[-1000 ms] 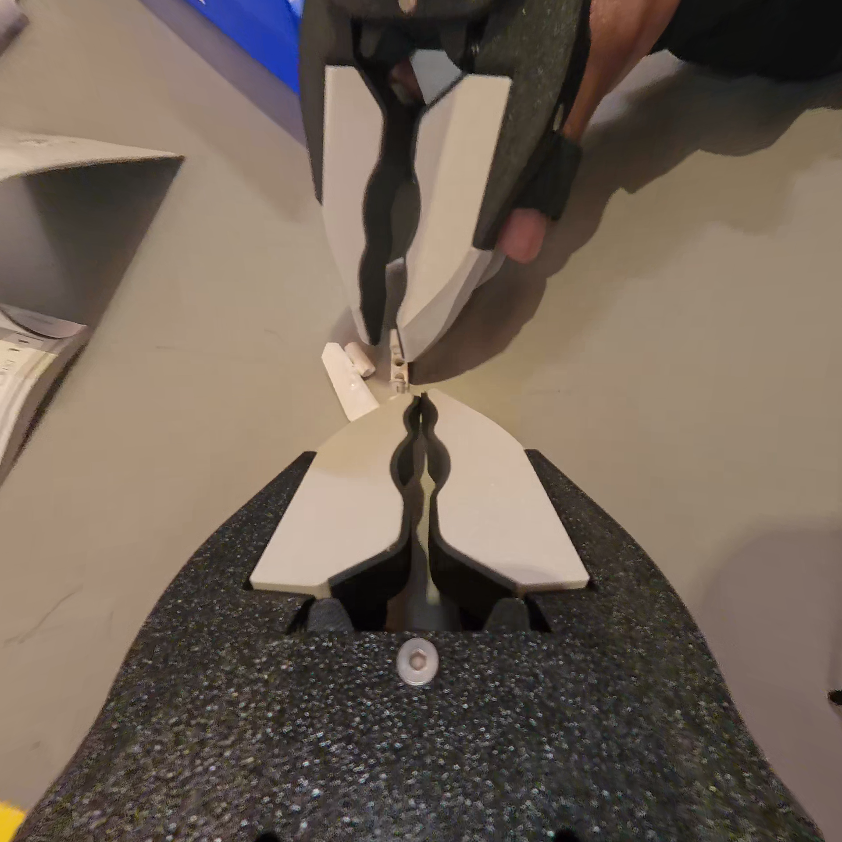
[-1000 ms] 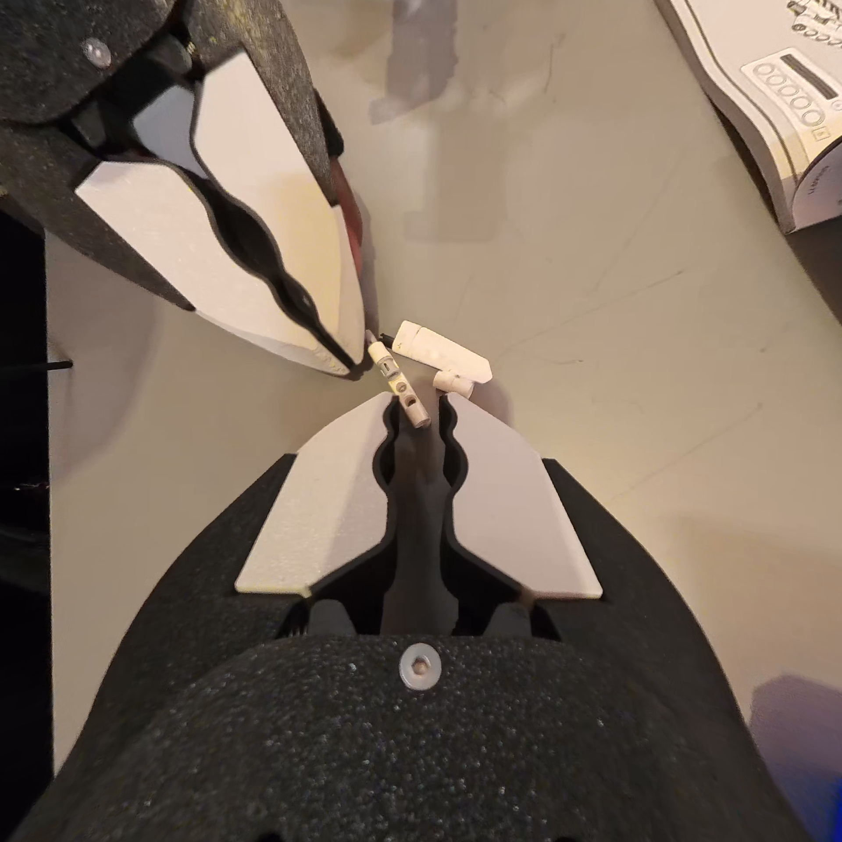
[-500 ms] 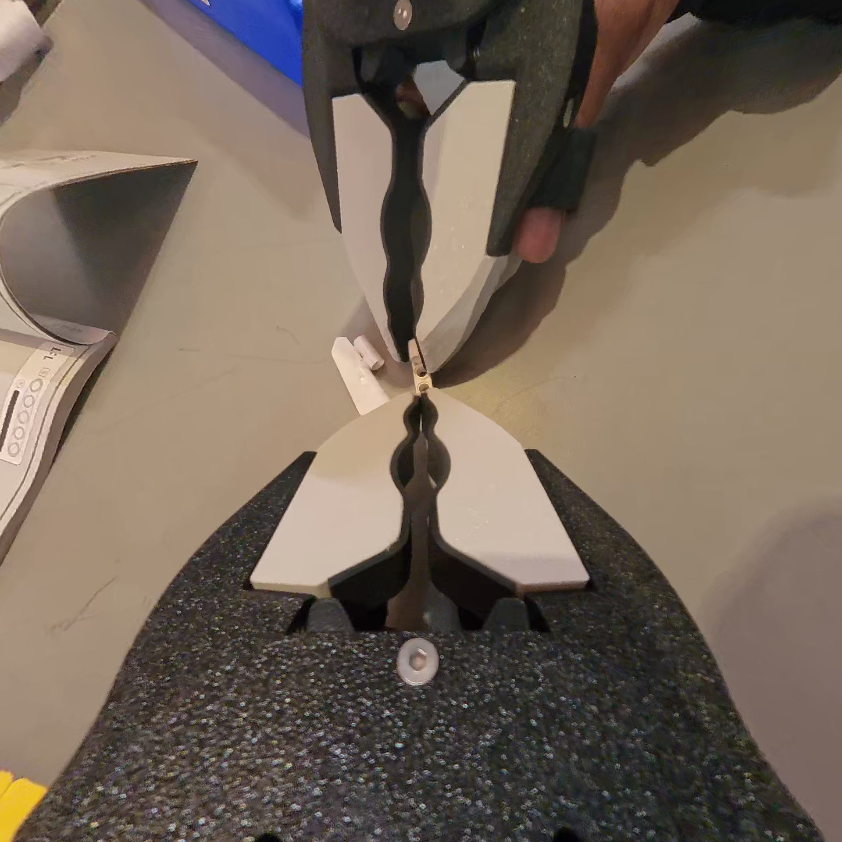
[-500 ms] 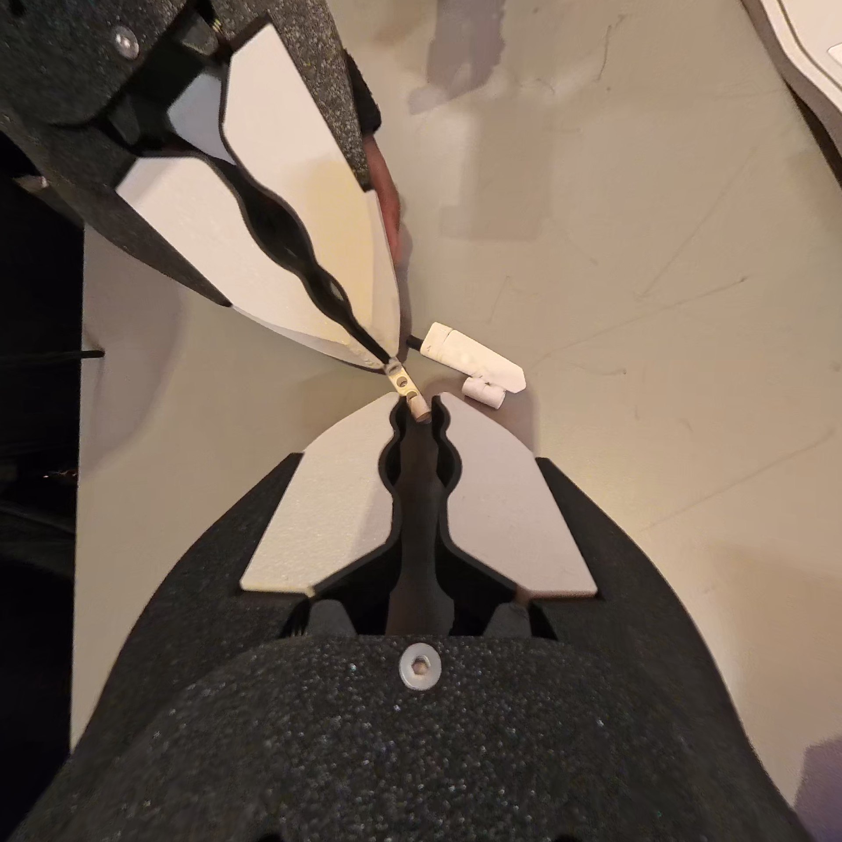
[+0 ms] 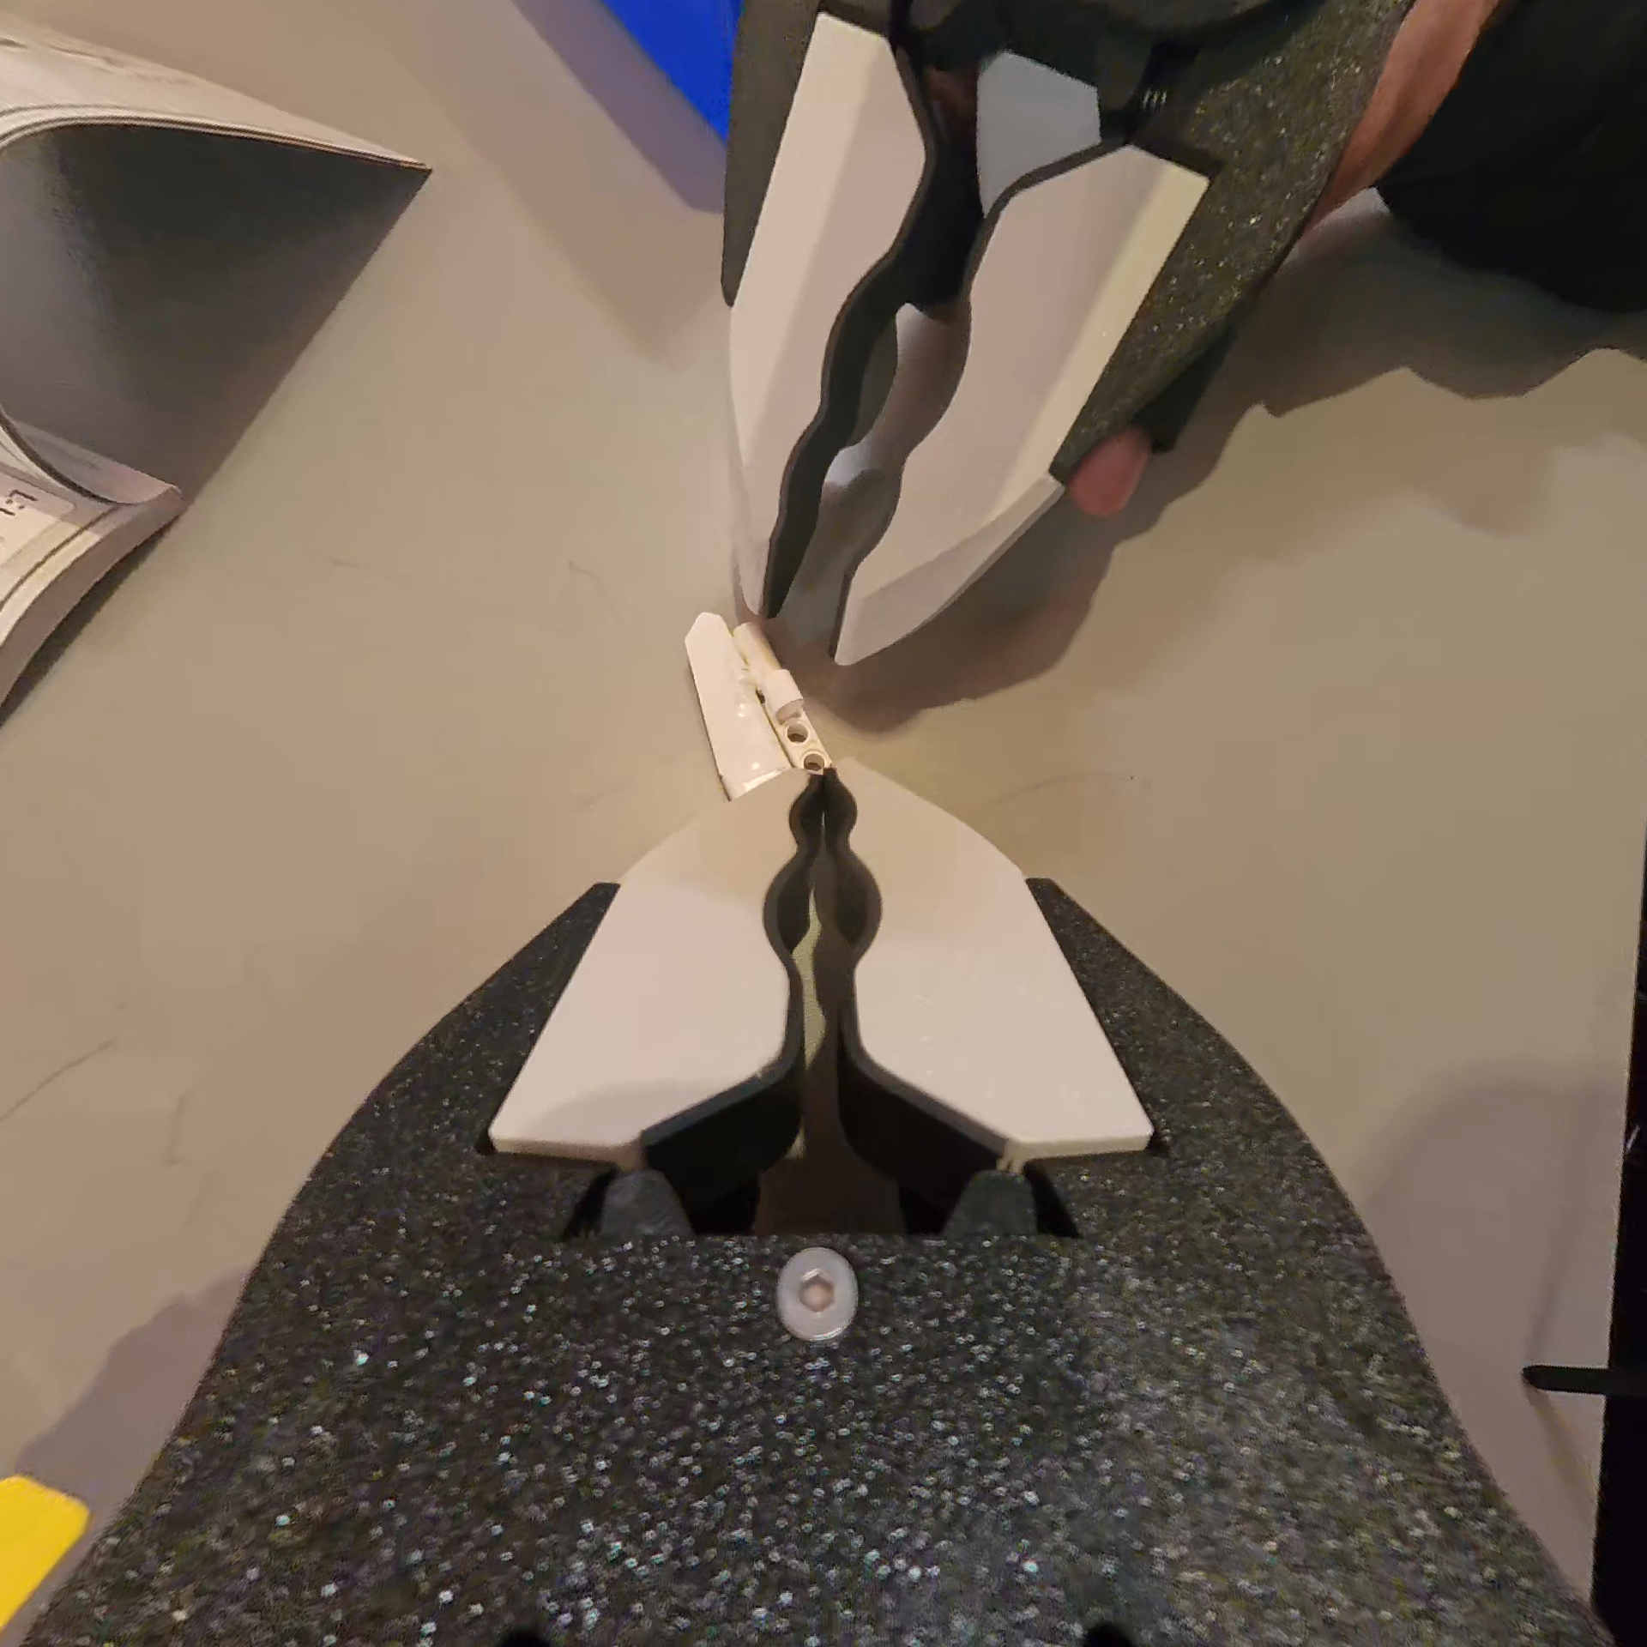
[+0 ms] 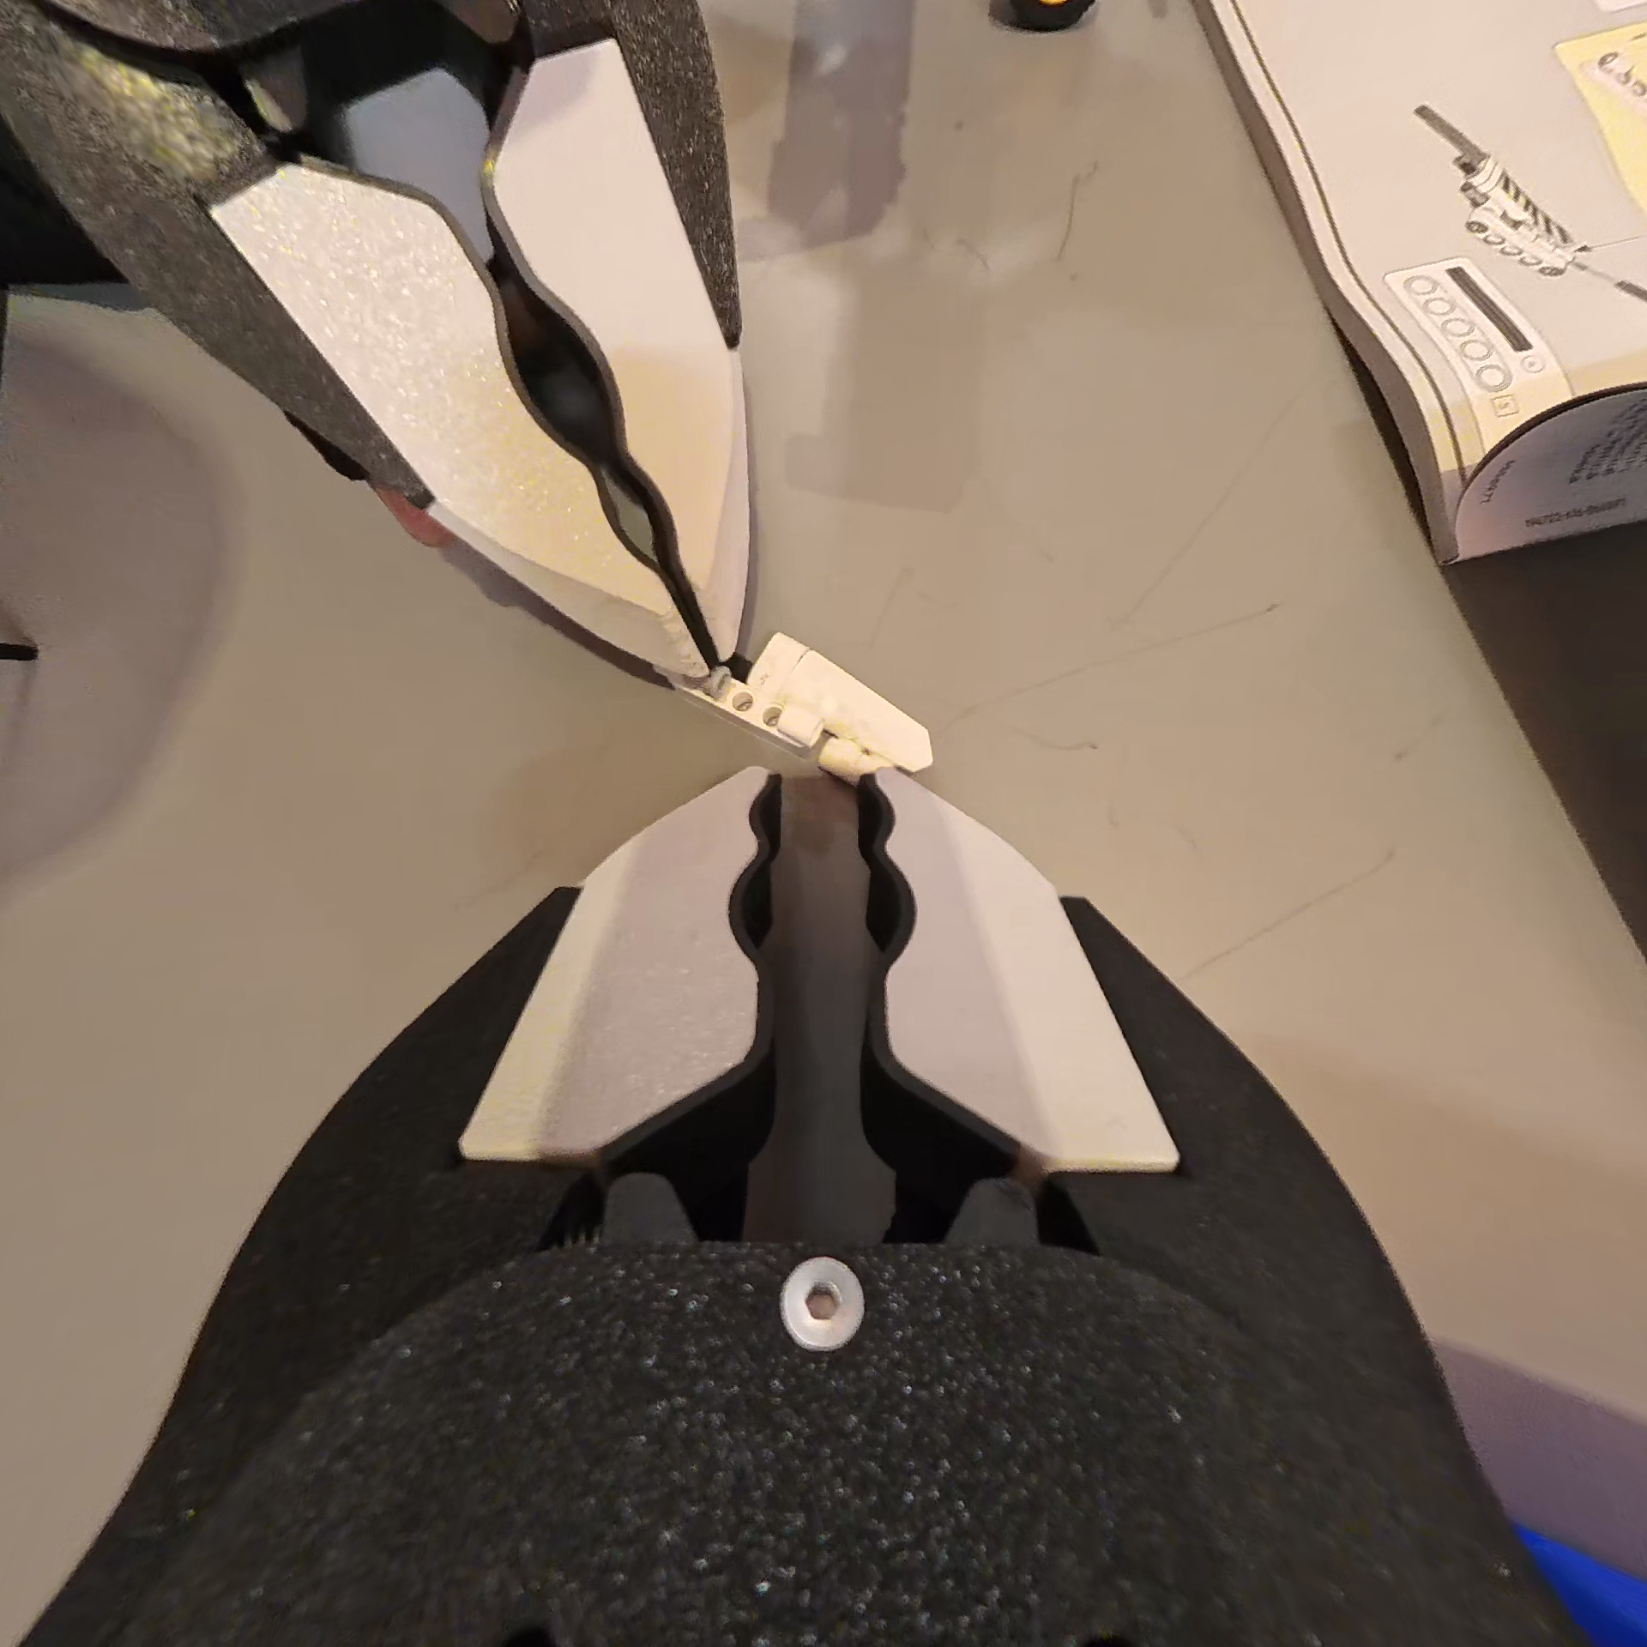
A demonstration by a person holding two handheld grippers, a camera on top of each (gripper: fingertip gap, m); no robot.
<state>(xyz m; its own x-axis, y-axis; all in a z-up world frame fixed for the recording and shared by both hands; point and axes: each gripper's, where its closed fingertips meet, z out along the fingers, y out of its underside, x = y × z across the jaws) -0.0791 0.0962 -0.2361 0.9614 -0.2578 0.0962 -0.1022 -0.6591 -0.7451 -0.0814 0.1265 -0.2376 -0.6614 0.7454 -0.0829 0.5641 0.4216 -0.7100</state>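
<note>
A small white beam with round holes (image 6: pixel 747 704) lies low over the beige table (image 6: pixel 1159 802), its long axis running diagonally between the two grippers; in the right wrist view it slants from upper left to lower right. A white panel piece (image 6: pixel 856 704) lies alongside it, touching, and a short white pin (image 6: pixel 842 757) projects at the lower-right end. The left gripper (image 5: pixel 824 777) has its fingers pressed together, pinching the near end of the beam at the very tips. The right gripper (image 6: pixel 820 777) has its fingers a little apart, the pin just beyond its tips, with no contact visible. Only the right wrist view shows a small grey peg at the left gripper's pinch; only the left wrist view shows a blue object (image 5: pixel 686 53). An open booklet (image 6: pixel 1470 267) lies well apart.
</note>
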